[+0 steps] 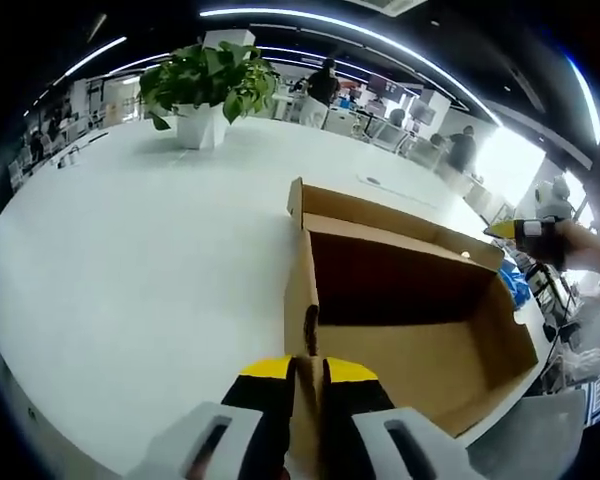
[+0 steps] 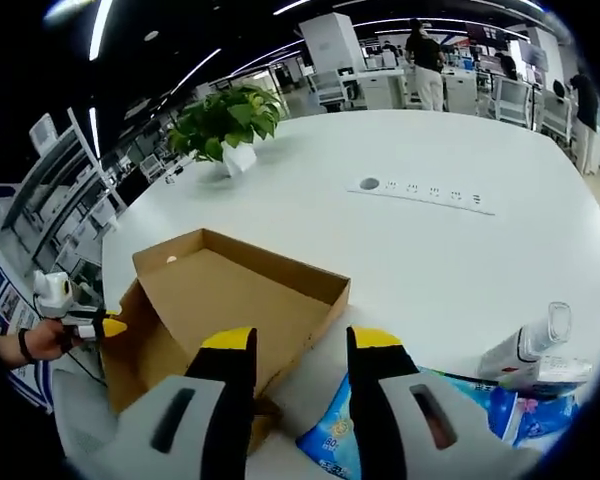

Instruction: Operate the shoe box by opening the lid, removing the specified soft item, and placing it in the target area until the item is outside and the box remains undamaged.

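Left gripper point(image 1: 308, 372) clamps the shoe box point(image 1: 420, 320) wall, steadying it, while right gripper point(image 2: 298, 345) hovers released beside the blue soft pack point(image 2: 332, 440).

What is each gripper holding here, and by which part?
The left gripper grips the cardboard box by its near wall's top edge. The right gripper is open, holding nothing.

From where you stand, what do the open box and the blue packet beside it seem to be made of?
The box looks like plain brown cardboard: matte, with thin folded walls and raw edges. The blue packet seems to be glossy plastic film, judging by its sheen and printed surface, though what it holds cannot be told.
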The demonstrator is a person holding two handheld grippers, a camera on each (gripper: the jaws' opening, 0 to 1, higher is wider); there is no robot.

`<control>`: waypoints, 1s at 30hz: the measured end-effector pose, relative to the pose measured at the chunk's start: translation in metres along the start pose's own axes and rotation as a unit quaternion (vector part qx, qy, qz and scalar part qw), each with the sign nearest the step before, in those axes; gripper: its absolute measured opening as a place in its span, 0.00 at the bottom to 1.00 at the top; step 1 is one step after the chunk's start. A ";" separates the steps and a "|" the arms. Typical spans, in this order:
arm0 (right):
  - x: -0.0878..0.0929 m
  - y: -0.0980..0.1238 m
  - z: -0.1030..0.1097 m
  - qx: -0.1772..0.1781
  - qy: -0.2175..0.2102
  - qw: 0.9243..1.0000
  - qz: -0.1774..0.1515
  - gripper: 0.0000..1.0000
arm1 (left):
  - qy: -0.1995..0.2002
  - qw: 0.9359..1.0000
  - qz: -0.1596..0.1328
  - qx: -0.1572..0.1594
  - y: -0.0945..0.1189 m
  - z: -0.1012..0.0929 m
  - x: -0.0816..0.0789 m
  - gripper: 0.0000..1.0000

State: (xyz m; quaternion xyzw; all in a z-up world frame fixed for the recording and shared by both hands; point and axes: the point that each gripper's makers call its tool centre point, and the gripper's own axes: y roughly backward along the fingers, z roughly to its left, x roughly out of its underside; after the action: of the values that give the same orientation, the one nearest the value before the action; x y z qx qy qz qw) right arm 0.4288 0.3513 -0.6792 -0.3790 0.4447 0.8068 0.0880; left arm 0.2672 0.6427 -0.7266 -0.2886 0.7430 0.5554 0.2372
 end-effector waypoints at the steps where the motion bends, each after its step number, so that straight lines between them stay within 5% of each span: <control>1: 0.001 -0.003 -0.002 0.002 -0.005 1.000 0.002 0.33 | 0.001 1.000 -0.001 0.000 0.000 0.000 0.000 0.10; 22: 0.009 -0.049 -0.010 0.019 -0.041 0.998 0.042 0.31 | 0.017 1.000 -0.006 -0.001 -0.001 0.000 -0.001 0.10; 30: 0.010 -0.052 -0.008 0.035 -0.061 0.996 0.048 0.17 | 0.018 1.000 -0.005 -0.006 -0.001 0.001 -0.001 0.10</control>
State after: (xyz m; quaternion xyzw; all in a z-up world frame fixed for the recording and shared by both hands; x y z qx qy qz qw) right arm 0.4512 0.3734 -0.7228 -0.3038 0.4841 0.8156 0.0898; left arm 0.2684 0.6432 -0.7271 -0.3032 0.7426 0.5532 0.2250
